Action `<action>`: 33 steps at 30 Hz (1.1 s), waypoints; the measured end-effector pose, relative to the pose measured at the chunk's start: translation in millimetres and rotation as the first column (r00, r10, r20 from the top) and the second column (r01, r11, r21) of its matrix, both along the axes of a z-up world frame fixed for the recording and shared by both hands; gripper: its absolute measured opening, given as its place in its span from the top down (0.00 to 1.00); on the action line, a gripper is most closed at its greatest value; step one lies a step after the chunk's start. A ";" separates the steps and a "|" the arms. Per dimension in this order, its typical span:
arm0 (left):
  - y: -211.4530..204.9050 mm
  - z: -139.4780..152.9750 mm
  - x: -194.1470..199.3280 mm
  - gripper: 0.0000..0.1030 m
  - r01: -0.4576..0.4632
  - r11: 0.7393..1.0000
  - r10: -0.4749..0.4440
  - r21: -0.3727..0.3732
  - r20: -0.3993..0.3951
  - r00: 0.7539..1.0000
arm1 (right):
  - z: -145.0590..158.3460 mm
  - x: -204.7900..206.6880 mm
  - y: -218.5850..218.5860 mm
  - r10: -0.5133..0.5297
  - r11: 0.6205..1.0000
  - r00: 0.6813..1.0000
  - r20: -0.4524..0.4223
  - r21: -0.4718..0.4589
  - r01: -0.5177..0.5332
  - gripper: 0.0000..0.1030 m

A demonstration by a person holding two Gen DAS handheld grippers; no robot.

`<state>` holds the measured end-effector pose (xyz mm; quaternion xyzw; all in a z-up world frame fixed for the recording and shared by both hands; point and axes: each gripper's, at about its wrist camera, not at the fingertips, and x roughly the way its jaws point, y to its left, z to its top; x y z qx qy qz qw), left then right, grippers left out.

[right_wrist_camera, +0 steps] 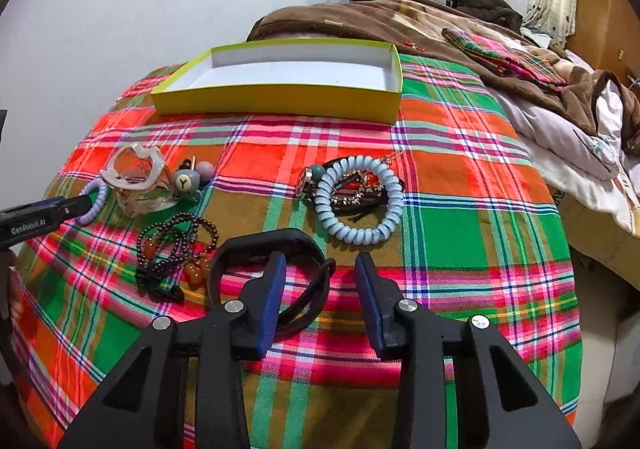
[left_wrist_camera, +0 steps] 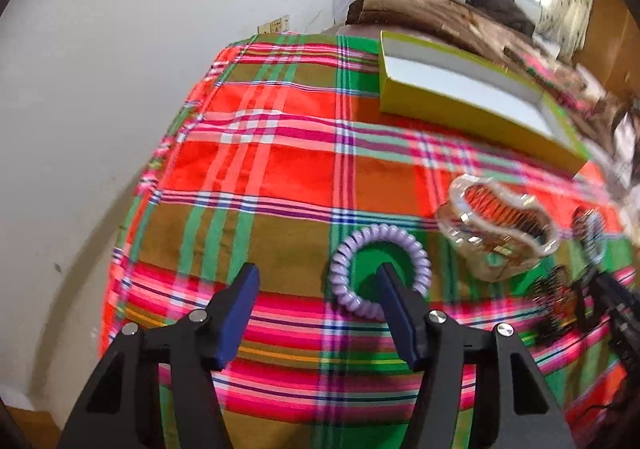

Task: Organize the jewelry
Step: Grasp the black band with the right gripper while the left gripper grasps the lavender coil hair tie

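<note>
Down in the left wrist view, the left gripper [left_wrist_camera: 318,281] stands spread wide over the plaid cloth [left_wrist_camera: 256,169], grasping nothing. Its right finger [left_wrist_camera: 394,301] reaches into the opening of the lilac spiral hair tie [left_wrist_camera: 378,271], which lies flat as a ring near the cloth's near edge. Just beyond it to the right sits a clear claw clip [left_wrist_camera: 496,227], its long axis slanting toward the right edge. The yellow box [left_wrist_camera: 472,101] lies open at the far edge, white inside, its long side running along that edge.

Next, in the right wrist view, the right gripper [right_wrist_camera: 320,277] is also released, fingers apart, with its left finger [right_wrist_camera: 272,289] over a black band [right_wrist_camera: 266,245] lying flat. A pale blue spiral hair tie [right_wrist_camera: 360,205] rests mid-cloth on darker bracelets. A dark beaded bracelet [right_wrist_camera: 176,249] with amber beads lies toward the left edge. The yellow box stretches crosswise at the far edge.
</note>
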<state>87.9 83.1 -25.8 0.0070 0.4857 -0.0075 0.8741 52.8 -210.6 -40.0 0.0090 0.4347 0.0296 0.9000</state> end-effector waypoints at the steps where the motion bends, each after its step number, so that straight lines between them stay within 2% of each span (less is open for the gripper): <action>1: -0.8 0.0 -0.6 0.39 0.002 1.000 -0.002 0.007 0.005 1.000 | -0.8 0.9 -0.6 0.001 1.000 1.000 -0.003 0.002 -0.001 0.64; 3: 0.6 0.5 -1.1 0.39 -0.005 1.000 0.005 0.001 0.003 1.000 | -0.9 1.6 -1.0 0.002 1.000 1.000 0.001 -0.005 -0.002 0.72; 5: 0.1 0.9 -0.8 0.41 -0.010 1.000 0.010 0.002 0.006 1.000 | -0.8 2.7 -1.1 0.006 1.000 1.000 0.002 -0.001 -0.006 0.75; 8: -4.7 2.2 -2.4 0.54 0.011 1.000 -0.011 0.003 0.013 1.000 | -1.3 2.8 -0.8 0.014 1.000 1.000 0.005 0.005 -0.014 0.78; 10: -8.2 3.2 -2.1 0.68 0.026 1.000 -0.026 -0.001 0.016 1.000 | -1.1 3.2 -0.9 0.017 1.000 1.000 0.006 0.013 -0.017 0.81; 11: -9.7 3.2 -1.7 0.70 0.029 1.000 -0.029 0.000 0.017 0.999 | -1.2 3.1 -1.4 0.015 1.000 1.000 0.008 0.014 -0.015 0.81; 13: -11.0 3.9 -2.5 0.80 0.039 0.999 -0.038 -0.013 0.019 0.999 | -0.8 3.3 -3.4 0.013 0.999 1.000 0.008 0.031 -0.013 0.81; 16: -11.4 4.4 -3.3 0.86 0.046 0.999 -0.046 -0.019 0.019 0.999 | -0.6 4.2 -5.0 0.015 0.999 1.000 0.005 0.046 -0.015 0.82; 21: -7.2 4.9 -5.7 0.90 0.040 0.998 -0.038 -0.046 0.026 0.999 | 1.8 2.5 -5.8 0.020 0.998 1.000 0.020 0.057 -0.021 0.87; 33: -4.7 29.7 -18.1 0.91 0.039 0.995 -0.030 -0.088 0.093 0.995 | 17.3 -4.5 -8.2 0.021 0.997 0.997 0.076 0.077 -0.026 0.88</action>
